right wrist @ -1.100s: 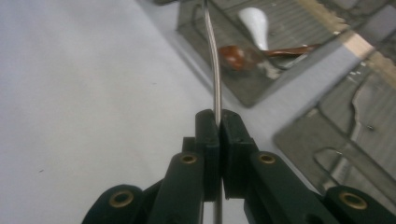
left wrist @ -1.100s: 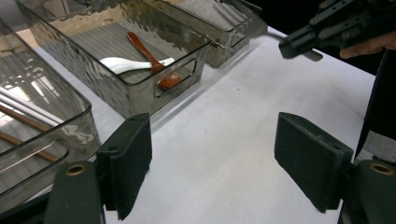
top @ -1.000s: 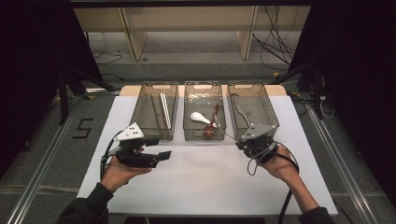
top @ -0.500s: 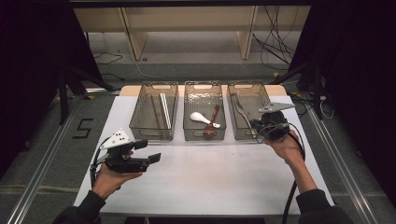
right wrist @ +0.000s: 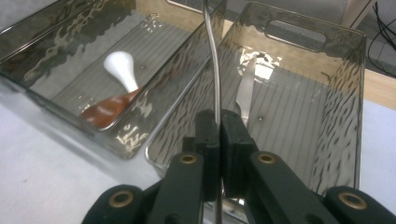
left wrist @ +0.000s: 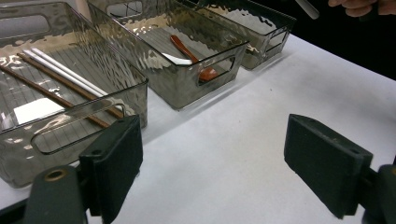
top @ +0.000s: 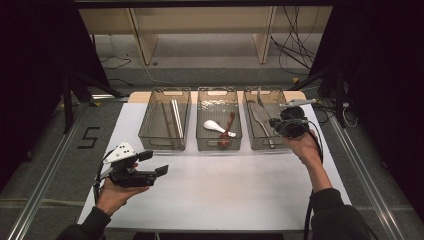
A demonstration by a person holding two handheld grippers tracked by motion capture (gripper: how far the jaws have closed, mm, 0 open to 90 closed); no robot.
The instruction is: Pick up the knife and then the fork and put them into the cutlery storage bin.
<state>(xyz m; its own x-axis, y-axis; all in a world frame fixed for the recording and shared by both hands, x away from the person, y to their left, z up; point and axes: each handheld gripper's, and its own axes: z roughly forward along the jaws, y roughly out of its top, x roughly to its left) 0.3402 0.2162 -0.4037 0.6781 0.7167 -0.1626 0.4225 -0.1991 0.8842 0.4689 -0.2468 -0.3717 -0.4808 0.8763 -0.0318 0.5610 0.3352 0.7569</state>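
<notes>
- your right claw (top: 278,116) is pressed together on a thin metal utensil (right wrist: 214,56), pinching its handle between the pads; which kind of utensil it is you cannot tell.
- in the right claw view the metal utensil stands up from the jaws toward 12 o'clock, crossing in front of the shared edge of two bins.
- in the high view that claw hovers over the right bin (top: 281,95), at about 2 o'clock from the desk's (top: 225,195) middle, with your right hand (top: 301,146) behind it.
- a knife (right wrist: 244,91) lies flat on the ribbed floor of the right bin, beneath the held piece.
- the middle bin (top: 219,145) holds a white spoon (top: 215,126) and a brown spoon (top: 226,135), bowls near each other.
- the left bin (top: 150,137) holds chopsticks (left wrist: 65,72), pale and dark ones lying side by side along its length.
- your left claw (top: 155,165) is spread wide, its jaws having just been opening, with nothing between them but bare desk.
- the left claw sits low over the desk at about 8 o'clock, well apart from the bins, pointing toward 3 o'clock.
</notes>
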